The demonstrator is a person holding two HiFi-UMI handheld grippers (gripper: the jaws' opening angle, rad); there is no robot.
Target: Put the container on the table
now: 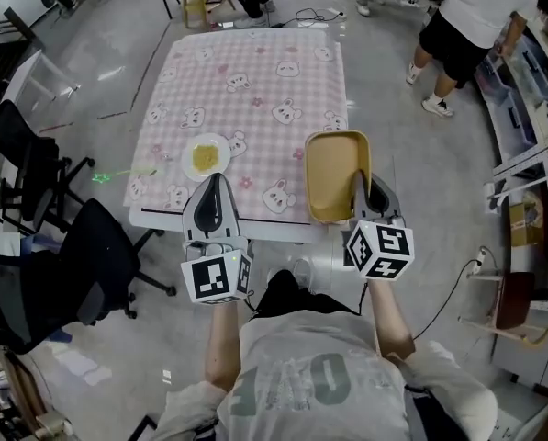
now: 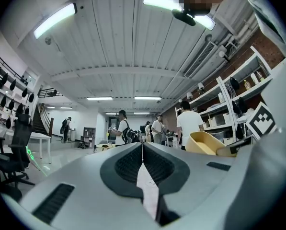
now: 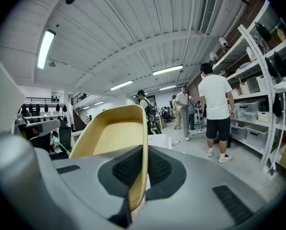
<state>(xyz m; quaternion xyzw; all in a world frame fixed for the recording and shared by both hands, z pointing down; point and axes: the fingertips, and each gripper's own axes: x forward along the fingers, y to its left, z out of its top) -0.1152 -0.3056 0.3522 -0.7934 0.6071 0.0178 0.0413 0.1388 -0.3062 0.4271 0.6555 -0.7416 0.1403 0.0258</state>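
At table (image 1: 255, 53) edge, right tongs (image 3: 133, 188) pinch container (image 1: 336, 165) rim.

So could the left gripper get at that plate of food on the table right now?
Probably yes: the plate lies just ahead of the left gripper, with nothing between them. Its jaws are together and empty, so they'd need opening first.

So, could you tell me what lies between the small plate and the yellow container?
Only bare checked tablecloth, seen in the head view, between the plate and the container gripped by the right gripper.
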